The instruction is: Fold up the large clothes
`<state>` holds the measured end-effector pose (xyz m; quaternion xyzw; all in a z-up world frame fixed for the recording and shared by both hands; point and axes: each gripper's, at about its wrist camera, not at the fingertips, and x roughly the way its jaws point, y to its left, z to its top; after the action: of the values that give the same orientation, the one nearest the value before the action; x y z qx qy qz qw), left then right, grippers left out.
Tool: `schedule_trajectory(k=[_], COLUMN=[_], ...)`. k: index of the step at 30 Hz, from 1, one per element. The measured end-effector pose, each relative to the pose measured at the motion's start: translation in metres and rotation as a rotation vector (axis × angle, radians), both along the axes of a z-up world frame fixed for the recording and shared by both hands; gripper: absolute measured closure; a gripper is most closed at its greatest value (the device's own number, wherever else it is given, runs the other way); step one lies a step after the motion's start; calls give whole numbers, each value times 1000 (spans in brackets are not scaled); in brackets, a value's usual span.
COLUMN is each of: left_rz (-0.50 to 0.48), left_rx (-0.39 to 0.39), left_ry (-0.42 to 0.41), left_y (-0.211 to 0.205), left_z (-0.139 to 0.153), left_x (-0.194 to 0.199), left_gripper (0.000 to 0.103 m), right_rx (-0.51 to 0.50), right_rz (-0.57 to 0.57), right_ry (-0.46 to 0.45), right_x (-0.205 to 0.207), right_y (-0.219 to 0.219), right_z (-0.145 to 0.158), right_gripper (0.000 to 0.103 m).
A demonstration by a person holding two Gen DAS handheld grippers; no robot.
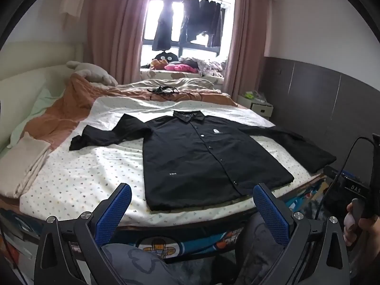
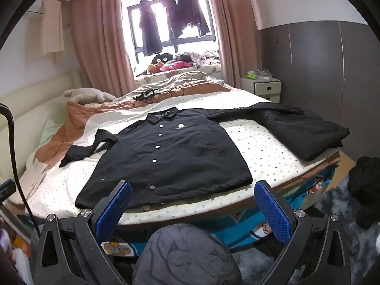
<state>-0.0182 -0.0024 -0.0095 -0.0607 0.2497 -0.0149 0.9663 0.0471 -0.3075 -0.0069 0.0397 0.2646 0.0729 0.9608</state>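
Observation:
A large black button-up shirt (image 1: 197,152) lies flat, front up, on the bed with both sleeves spread out; it also shows in the right wrist view (image 2: 171,156). Its left sleeve (image 1: 104,135) bends toward the pillows, and its right sleeve (image 2: 299,125) reaches the bed's right edge. My left gripper (image 1: 192,204) is open and empty, held off the near edge of the bed by the shirt's hem. My right gripper (image 2: 192,201) is open and empty, also at the near edge below the hem.
The bed has a white dotted sheet (image 1: 78,173) and an orange quilt (image 1: 61,114) on the left. A folded beige cloth (image 1: 26,156) lies at the left edge. A white nightstand (image 2: 263,87) stands at the back right. Black cables (image 2: 147,95) lie behind the shirt.

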Motion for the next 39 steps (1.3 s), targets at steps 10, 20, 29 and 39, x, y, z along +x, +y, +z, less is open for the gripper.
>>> schedule_trajectory(k=[10, 20, 29, 39], left_rz=[-26, -49, -49, -50], left_rx=[-23, -26, -15, -38], left_ry=[-1, -19, -23, -15], left_y=[-2, -12, -13, -7], left_z=[-3, 2, 7, 5], left_x=[-17, -30, -37, -36], left_gripper=[1, 1, 1, 1], right_rx=[-16, -33, -23, -28], right_rz=[-13, -21, -18, -18], right_ry=[-16, -31, -43, -41], right_x=[-28, -47, -47, -42], right_y=[-3, -9, -7, -3], right_z=[5, 10, 10, 9], right_gripper=[0, 0, 0, 0])
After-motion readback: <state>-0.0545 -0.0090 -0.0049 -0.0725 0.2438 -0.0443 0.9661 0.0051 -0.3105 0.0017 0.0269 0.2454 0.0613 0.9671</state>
